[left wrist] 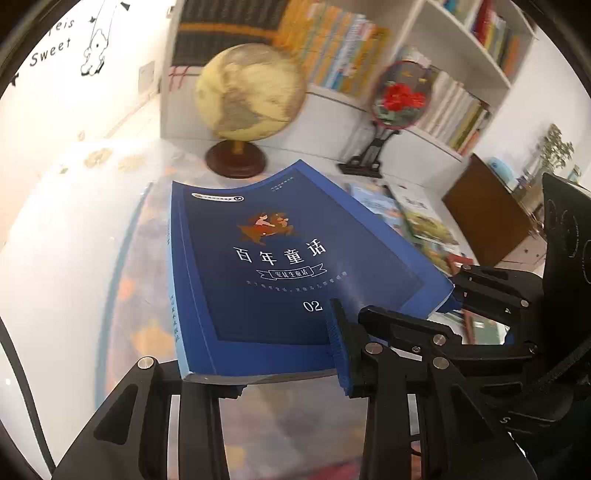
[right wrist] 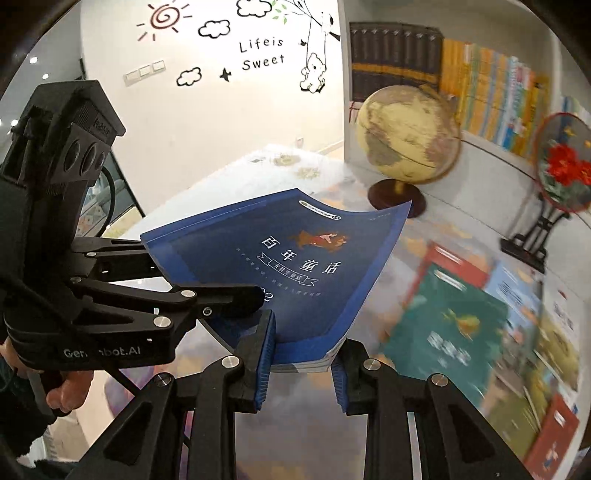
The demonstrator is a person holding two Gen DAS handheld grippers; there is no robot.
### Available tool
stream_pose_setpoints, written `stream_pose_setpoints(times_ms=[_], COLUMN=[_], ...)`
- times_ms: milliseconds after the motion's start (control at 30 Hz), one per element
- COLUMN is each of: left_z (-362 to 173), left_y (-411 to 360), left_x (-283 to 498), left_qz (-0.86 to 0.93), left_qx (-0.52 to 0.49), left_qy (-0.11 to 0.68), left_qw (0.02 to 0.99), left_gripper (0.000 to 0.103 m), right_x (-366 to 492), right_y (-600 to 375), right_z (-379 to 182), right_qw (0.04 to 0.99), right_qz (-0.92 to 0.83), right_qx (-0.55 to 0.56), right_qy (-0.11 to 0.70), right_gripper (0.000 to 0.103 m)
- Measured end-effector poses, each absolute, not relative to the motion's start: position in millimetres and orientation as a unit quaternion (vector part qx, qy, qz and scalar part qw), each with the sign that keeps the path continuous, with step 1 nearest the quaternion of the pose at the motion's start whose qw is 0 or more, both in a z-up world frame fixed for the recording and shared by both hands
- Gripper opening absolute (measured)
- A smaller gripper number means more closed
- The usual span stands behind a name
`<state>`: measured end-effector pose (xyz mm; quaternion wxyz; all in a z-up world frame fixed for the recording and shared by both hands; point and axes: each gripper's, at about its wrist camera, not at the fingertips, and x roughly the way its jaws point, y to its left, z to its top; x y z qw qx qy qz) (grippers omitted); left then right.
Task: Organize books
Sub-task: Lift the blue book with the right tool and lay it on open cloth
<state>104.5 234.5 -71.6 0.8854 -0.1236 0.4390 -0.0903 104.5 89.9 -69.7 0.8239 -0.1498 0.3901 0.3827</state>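
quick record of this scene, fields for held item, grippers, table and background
held item: blue book, off the table, cover up
left gripper: shut on the book's near edge
right gripper: shut on the book's corner
table: more picture books lying flat
background: globe, red flower ornament on stand, white bookshelf with books

Ahead: globe (left wrist: pixel 251 90), framed ornament (left wrist: pixel 400 96).
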Motion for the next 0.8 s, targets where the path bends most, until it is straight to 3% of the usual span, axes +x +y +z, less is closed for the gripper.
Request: stream_pose_setpoints(times_ms=[400,800], left_z=[-130.4,-175.0], left_y=[311.3,334.3], left_x=[168.8,162.6], left_qz=[-0.100,-0.094], left_qx=[-0.156,-0.204], left_qy=[0.470,0.506], left_qw=[0.863,0.833], left_gripper=[0.032,0.032], right_x=[180.5,191.9], right_y=[181.2,191.5], right_z=[-121.5,-159.0], right_qw=[0.812,0.787], right_qz=[0.350,0.340], right_qx=[-0.138,-0.093], right_qy=[0.445,0.506], right_gripper=[0.027,0.028])
